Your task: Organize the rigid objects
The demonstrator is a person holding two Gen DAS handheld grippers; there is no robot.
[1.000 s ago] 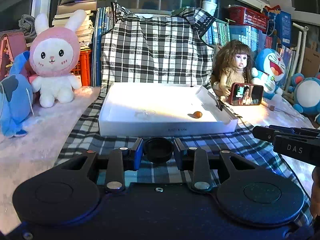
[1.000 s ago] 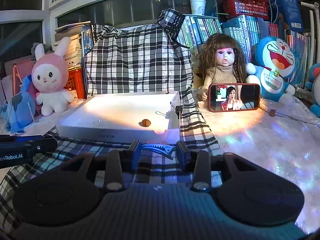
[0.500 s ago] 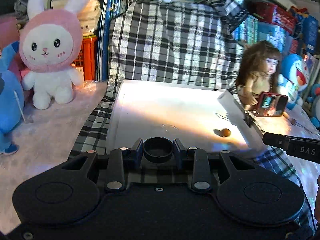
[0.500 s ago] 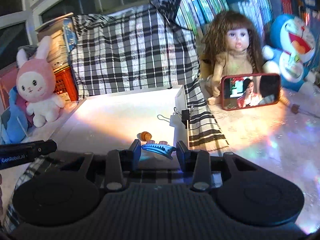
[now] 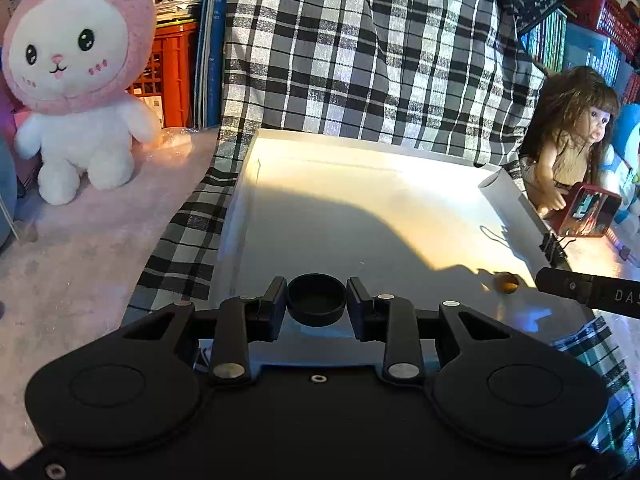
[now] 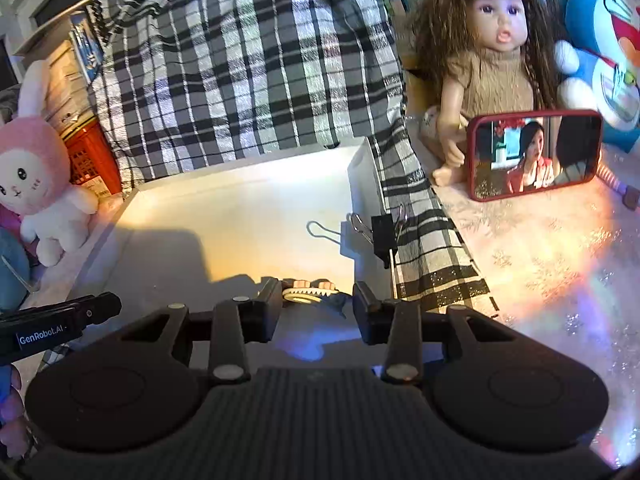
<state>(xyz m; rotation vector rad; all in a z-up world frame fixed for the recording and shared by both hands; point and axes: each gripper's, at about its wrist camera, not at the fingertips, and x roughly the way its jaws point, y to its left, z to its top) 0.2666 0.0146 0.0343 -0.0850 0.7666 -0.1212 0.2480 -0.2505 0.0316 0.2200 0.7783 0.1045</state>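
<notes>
**Both grippers carry small items over the white tray**

At the far left of the left wrist view sits a pink-and-white plush rabbit (image 5: 76, 80) on the pale pink table covering (image 5: 80, 264), with a red crate (image 5: 172, 72) and stacked books behind it. A black-and-white plaid cloth (image 5: 360, 52) hangs behind and runs under the white tray (image 5: 248, 184), which fills the middle of the view. The left gripper (image 5: 317, 300) hangs over the tray's near part, its fingers pressed in against the sides of a small black round cap (image 5: 317, 298), which they pinch, open side up. Further right, a small brown bead-like object (image 5: 506, 282) lies on the tray floor near the right wall, just beside the tip of the other tool. A black binder clip (image 5: 554, 246) is clamped on the tray's right rim.

In the right wrist view, the right gripper (image 6: 316, 306) is over the tray's near right corner. Its fingers pinch a hair clip (image 6: 310, 294) crosswise; the clip's toothed cream edge and blue body show between them. Right of the tray wall, the plaid cloth continues onto the table. A long-haired doll (image 6: 492, 64) in a tan knit dress sits there behind a red-cased phone (image 6: 536, 154) standing on its long edge, screen lit. A blue-and-white plush toy (image 6: 604, 52) is at the far right.
</notes>
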